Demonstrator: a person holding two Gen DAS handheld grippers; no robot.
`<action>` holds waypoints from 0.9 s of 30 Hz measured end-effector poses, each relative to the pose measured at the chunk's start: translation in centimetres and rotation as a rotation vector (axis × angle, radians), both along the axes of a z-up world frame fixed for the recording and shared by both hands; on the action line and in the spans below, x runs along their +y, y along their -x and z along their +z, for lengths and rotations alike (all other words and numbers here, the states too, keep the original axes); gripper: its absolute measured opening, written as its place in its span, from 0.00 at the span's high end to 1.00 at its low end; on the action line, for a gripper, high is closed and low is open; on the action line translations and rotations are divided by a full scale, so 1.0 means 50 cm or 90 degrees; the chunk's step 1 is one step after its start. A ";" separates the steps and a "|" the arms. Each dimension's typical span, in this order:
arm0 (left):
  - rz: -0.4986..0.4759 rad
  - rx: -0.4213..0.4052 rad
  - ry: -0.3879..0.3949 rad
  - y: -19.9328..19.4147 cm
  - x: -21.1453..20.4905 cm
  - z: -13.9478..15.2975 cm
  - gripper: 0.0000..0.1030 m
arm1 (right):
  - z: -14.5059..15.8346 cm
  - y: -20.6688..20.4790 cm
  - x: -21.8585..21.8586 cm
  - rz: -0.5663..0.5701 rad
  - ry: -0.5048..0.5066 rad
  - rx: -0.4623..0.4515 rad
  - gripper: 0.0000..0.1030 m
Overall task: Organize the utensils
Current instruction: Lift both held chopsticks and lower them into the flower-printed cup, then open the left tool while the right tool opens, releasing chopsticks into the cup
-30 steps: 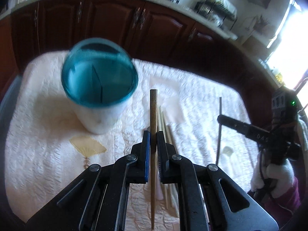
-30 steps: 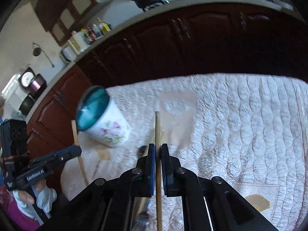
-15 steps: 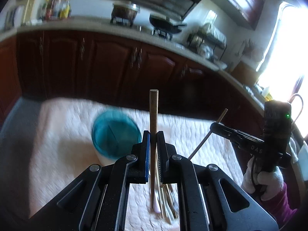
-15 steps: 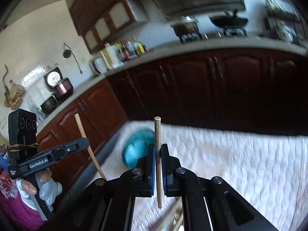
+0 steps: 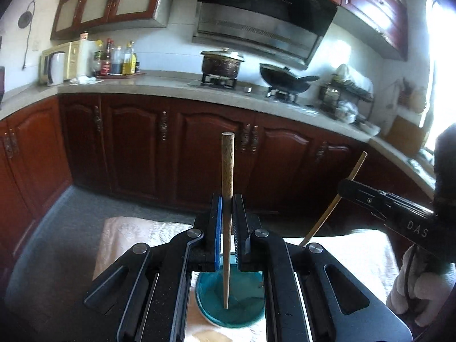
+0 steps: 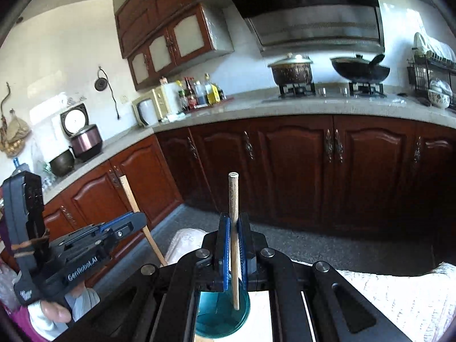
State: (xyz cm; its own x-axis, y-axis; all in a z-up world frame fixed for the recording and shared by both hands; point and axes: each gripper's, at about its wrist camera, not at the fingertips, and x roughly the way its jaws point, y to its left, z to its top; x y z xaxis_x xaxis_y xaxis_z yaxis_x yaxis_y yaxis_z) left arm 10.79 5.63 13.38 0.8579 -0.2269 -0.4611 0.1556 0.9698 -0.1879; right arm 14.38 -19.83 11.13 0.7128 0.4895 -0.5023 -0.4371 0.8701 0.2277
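My left gripper (image 5: 227, 199) is shut on a wooden chopstick (image 5: 227, 171) that stands nearly upright, its lower tip hanging over the teal mouth of the utensil cup (image 5: 230, 305). My right gripper (image 6: 233, 219) is shut on a second wooden chopstick (image 6: 233, 199), also upright, with its tip above the same cup (image 6: 219, 316). Each view shows the other gripper: the right one (image 5: 350, 191) with its slanted stick at the right, the left one (image 6: 134, 222) with its stick at the left. The cup stands on a white quilted cloth (image 5: 134, 233).
Dark wooden cabinets (image 5: 199, 154) run behind the cloth-covered table, with grey floor (image 5: 57, 242) between. A stone counter (image 5: 142, 82) carries a pot, a wok, bottles and a kettle. A person's gloved hand (image 5: 413, 293) holds the right gripper.
Both grippers rose from just above the cloth and tilted up, each carrying its chopstick. The cup went from ahead of the grippers to below them, and the utensils lying on the cloth left the view.
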 end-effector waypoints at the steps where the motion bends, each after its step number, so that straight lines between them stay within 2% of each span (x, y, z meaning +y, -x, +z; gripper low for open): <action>1: 0.004 0.003 -0.004 -0.005 -0.003 -0.009 0.94 | -0.014 -0.010 0.002 -0.001 0.002 0.012 0.95; 9: 0.019 0.068 -0.027 -0.049 -0.013 -0.132 0.94 | -0.132 -0.065 0.030 0.020 0.021 0.109 0.95; 17: 0.025 0.107 -0.027 -0.054 -0.014 -0.174 0.94 | -0.187 -0.089 0.029 0.026 0.023 0.152 0.95; 19: 0.028 0.113 -0.027 -0.054 -0.013 -0.180 0.92 | -0.192 -0.089 0.027 0.025 0.026 0.164 0.90; 20: 0.029 0.118 -0.026 -0.054 -0.012 -0.182 0.91 | -0.194 -0.087 0.024 0.023 0.026 0.166 0.82; 21: 0.030 0.121 -0.024 -0.053 -0.011 -0.183 0.85 | -0.194 -0.083 0.020 0.020 0.026 0.167 0.72; 22: 0.031 0.123 -0.021 -0.051 -0.009 -0.182 0.78 | -0.195 -0.078 0.016 0.017 0.024 0.165 0.71; 23: 0.030 0.124 -0.016 -0.048 -0.008 -0.182 0.75 | -0.194 -0.072 0.010 0.016 0.021 0.165 0.71; 27: 0.027 0.124 -0.012 -0.027 -0.011 -0.177 0.70 | -0.191 -0.043 -0.015 0.005 0.010 0.171 0.71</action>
